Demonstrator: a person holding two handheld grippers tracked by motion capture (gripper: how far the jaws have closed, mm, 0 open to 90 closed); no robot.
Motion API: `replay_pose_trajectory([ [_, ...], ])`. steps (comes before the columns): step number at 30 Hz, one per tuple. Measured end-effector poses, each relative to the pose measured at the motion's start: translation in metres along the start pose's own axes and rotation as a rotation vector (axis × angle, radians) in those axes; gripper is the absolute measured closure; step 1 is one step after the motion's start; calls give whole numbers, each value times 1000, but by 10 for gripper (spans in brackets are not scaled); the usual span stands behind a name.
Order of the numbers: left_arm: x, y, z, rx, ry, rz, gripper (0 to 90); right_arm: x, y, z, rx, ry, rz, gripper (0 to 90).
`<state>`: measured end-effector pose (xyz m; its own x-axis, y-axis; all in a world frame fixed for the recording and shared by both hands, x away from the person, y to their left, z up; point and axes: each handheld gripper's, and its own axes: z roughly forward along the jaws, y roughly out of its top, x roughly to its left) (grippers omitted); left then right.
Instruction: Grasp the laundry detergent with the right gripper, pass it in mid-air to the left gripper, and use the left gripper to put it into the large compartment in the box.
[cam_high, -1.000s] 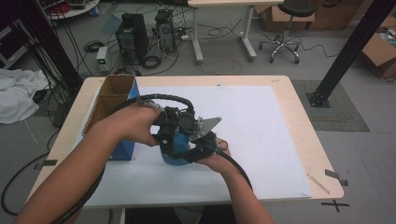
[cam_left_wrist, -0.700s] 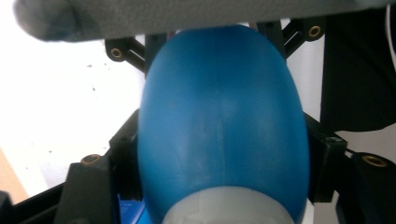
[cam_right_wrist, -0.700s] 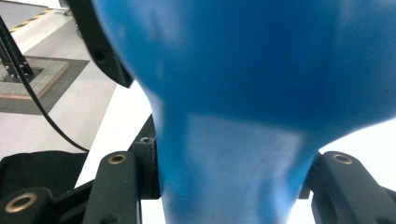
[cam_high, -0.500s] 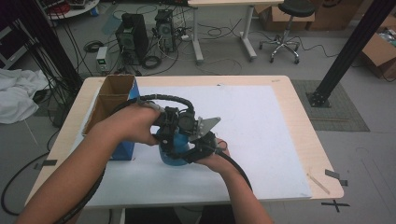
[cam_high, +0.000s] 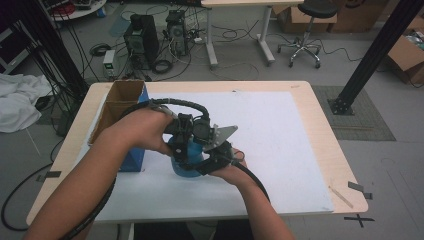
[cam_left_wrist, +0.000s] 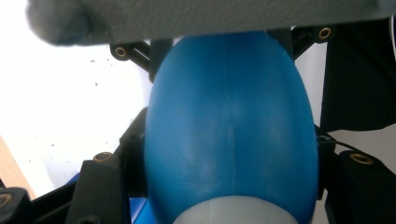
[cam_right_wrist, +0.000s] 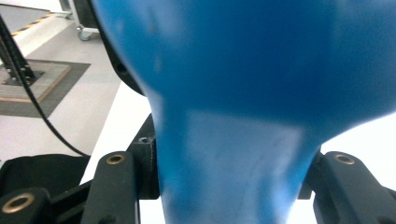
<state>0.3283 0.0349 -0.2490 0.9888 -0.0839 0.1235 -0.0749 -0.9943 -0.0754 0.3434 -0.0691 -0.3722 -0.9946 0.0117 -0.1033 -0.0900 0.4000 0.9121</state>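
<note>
A blue bulb-shaped vessel (cam_high: 184, 161) stands on the white sheet at the table's middle left, with both grippers on it. In the left gripper view its rounded blue body (cam_left_wrist: 229, 121) has a pale band at the bottom. My left gripper (cam_left_wrist: 229, 154) is shut on that body; its jaws have just been closing on it. In the right gripper view the narrower blue neck (cam_right_wrist: 233, 93) sits between the black jaws of my right gripper (cam_right_wrist: 233, 177). Those jaws have just been opening a little and still press on the neck. From above, the left gripper (cam_high: 187, 145) comes from the left and the right gripper (cam_high: 200, 165) from the near side.
An open cardboard box (cam_high: 120, 100) with a blue side stands at the table's left, close behind my left hand. A white sheet (cam_high: 280, 140) covers most of the wooden table (cam_high: 340, 165). Cables trail from both grippers along the forearms.
</note>
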Motion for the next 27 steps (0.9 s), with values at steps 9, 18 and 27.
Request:
replay_pose_trajectory([
  [9,7,0,-4,6,-24,-20,389,3,0,-16,26,-35,20,317],
  [18,14,-5,-12,13,-43,-84,388,0,4,-33,109,-63,30,163],
  [27,26,-16,-24,20,-58,-150,387,-7,11,-53,219,-49,53,84],
])
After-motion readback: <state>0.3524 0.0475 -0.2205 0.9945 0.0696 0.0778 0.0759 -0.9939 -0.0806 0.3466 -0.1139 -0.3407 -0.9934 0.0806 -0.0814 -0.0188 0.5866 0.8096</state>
